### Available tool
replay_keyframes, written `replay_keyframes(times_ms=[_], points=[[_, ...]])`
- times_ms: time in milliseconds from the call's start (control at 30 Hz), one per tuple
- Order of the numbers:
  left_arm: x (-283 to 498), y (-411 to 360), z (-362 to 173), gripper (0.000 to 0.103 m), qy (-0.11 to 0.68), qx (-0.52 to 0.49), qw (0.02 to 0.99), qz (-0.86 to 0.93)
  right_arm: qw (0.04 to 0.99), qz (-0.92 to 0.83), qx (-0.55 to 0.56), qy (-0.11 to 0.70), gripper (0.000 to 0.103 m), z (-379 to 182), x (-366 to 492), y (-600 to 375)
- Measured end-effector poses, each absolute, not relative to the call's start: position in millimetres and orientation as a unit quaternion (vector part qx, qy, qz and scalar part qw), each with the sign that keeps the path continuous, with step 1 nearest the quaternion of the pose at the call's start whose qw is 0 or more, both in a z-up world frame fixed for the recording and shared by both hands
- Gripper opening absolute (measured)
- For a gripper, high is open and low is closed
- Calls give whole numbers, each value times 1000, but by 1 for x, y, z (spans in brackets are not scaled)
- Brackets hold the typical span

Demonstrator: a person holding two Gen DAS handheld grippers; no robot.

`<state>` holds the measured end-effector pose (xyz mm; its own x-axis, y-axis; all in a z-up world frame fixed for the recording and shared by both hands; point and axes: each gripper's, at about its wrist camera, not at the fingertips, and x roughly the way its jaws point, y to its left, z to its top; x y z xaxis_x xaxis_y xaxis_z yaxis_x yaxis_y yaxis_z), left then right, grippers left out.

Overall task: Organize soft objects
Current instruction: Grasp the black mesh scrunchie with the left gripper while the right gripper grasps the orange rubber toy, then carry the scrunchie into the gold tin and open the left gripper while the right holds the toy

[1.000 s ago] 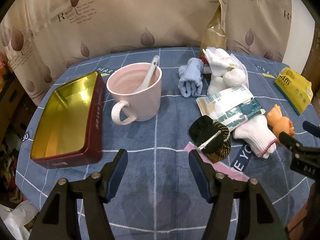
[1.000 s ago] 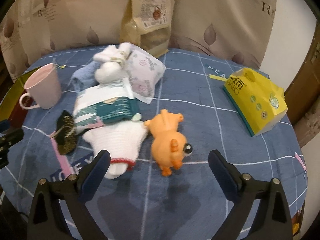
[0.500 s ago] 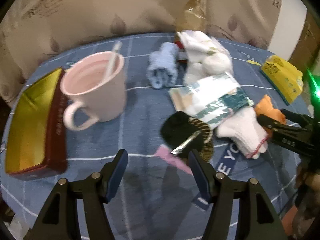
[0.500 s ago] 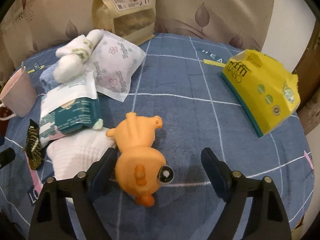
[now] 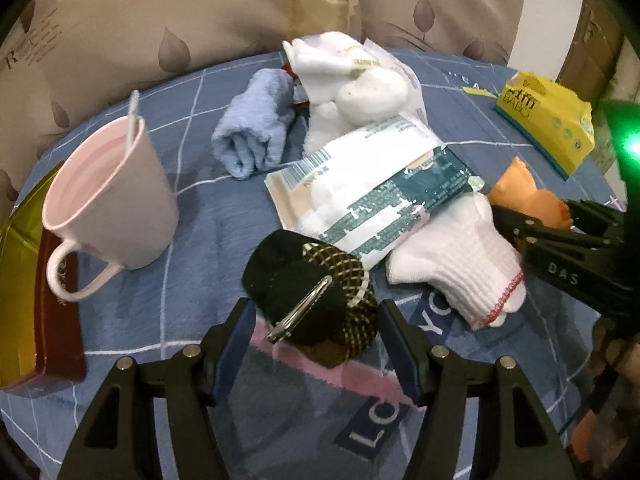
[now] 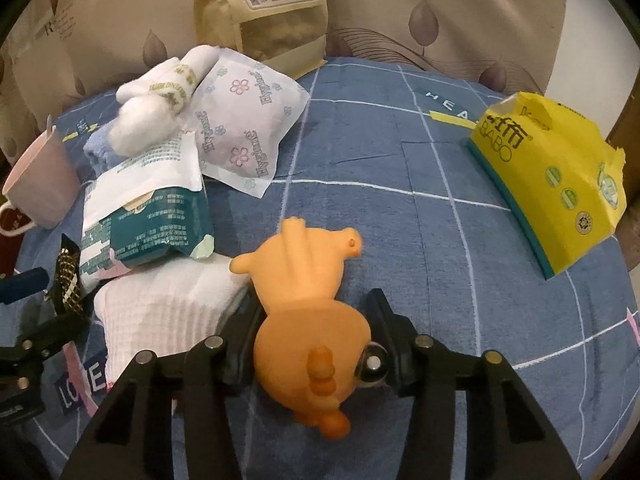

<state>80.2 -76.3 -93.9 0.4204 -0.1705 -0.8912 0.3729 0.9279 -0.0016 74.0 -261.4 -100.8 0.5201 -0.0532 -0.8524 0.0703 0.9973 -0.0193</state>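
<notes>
An orange soft toy [image 6: 308, 312] lies on the blue cloth between the jaws of my right gripper [image 6: 314, 334], which stands around its head, narrowed but still apart from it. My left gripper [image 5: 316, 344] is open, its fingers either side of a black-and-gold hair clip [image 5: 316, 300]. A white knit glove [image 5: 460, 264] lies between the two; it also shows in the right wrist view [image 6: 168, 312]. A blue rolled towel [image 5: 256, 128], white socks [image 5: 352, 76] and a teal-and-white packet [image 5: 376, 196] lie further back.
A pink mug [image 5: 108, 200] with a spoon stands left, beside an open gold-lined red tin [image 5: 24, 288]. A yellow tissue pack [image 6: 552, 176], a floral packet [image 6: 244, 120] and a tan standing bag [image 6: 268, 8] lie behind. Curtains back the round table.
Both grippers moved forward and lower. The left now straddles the hair clip. The right has closed in around the orange toy's head, its jaws much narrower than before.
</notes>
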Motion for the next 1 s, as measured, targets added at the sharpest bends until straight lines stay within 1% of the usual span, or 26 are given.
replay_keyframes(times_ms=[300,333,367,400,500,1000], points=[[96,-73,-105,65,528,79,830,-161,871,-33,15,491,46,-100,73,-264],[95,-71,-105,63,528,78,830,-163,871,-32,14,491,46,-100,73,-264],[95,-70,-104,57,528,74,830,-166,871,-33,15,491,46,-100,73,-264],[95,-68,-104,44,529,71,829,-167,871,-33,16,491,46,-100,73,-264],[95,-66,-103,39,530,68,828,-170,871,-32,16,490,46,-100,73,-263],[81,-46,-61,38,491,66,852,-169,872,-31,12,488,46,-99,72,-263]])
